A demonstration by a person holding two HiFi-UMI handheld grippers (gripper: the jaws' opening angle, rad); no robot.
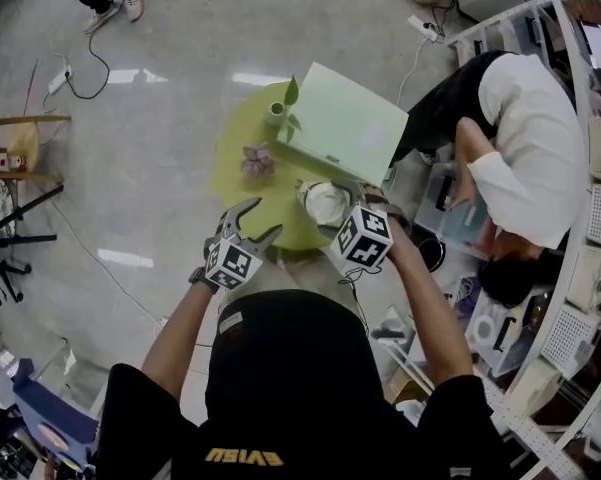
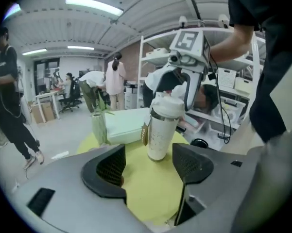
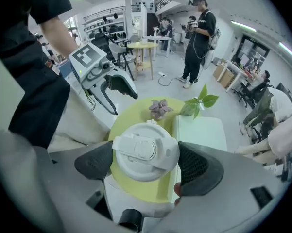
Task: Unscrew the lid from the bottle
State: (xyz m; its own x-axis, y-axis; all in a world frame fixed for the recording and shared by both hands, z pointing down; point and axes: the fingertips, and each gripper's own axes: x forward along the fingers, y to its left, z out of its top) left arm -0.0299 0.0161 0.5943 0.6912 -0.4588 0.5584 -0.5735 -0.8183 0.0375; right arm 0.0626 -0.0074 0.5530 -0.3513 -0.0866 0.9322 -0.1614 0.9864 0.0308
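A white bottle (image 2: 161,130) with a brown label stands upright on the round yellow table (image 1: 238,183), near its front edge. Its white flip lid (image 3: 145,151) fills the space between my right gripper's (image 3: 146,163) jaws, and both dark pads touch its rim from above. In the head view the right gripper (image 1: 332,206) sits over the bottle's lid (image 1: 323,200). My left gripper (image 2: 150,166) is open and empty, level with the bottle's lower body, which stands beyond its fingertips. In the head view, the left gripper (image 1: 268,216) is left of the bottle.
A pale green box (image 1: 342,128) lies on the table behind the bottle. A small vase with a green sprig (image 1: 278,108) and a purple plant (image 1: 257,158) stand at the back left. A person in white (image 1: 525,158) bends by the shelves on the right.
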